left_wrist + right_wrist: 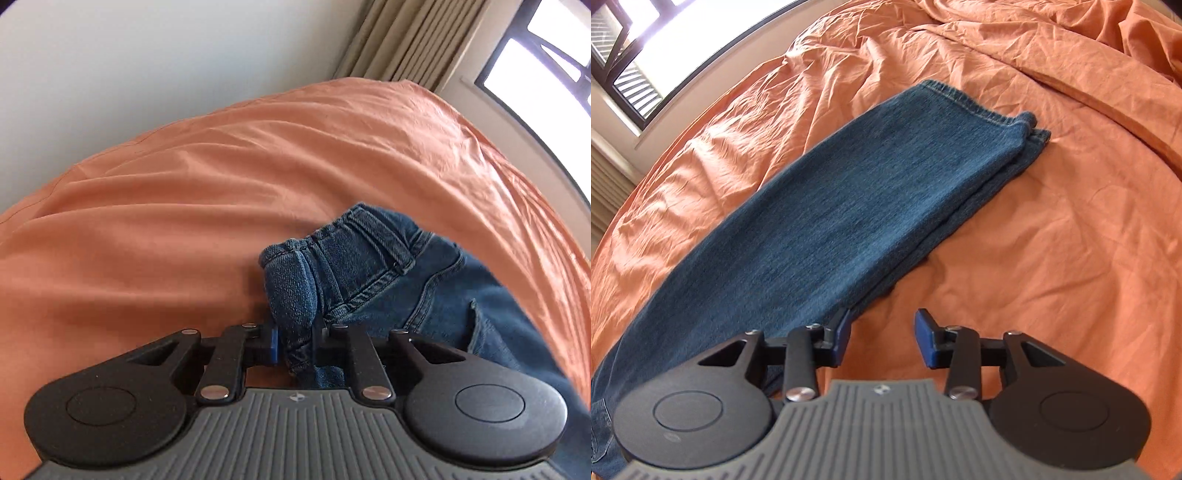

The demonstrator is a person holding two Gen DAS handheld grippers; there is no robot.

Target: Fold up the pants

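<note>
Blue denim pants lie on an orange bed sheet (1052, 240). In the left wrist view my left gripper (295, 343) is shut on a bunched fold of the pants' waistband end (354, 266), which stands up between the fingers. In the right wrist view the two legs (842, 206) lie stacked one on the other, stretching away to the hems (990, 110). My right gripper (882, 341) is open and empty, just beside the near right edge of the legs, its left finger touching or nearly touching the denim.
The rumpled orange sheet (221, 192) covers the bed all around. A white wall (129, 66), beige curtains (406, 40) and a window (546, 70) lie beyond the bed. The window also shows at the right wrist view's top left (665, 40).
</note>
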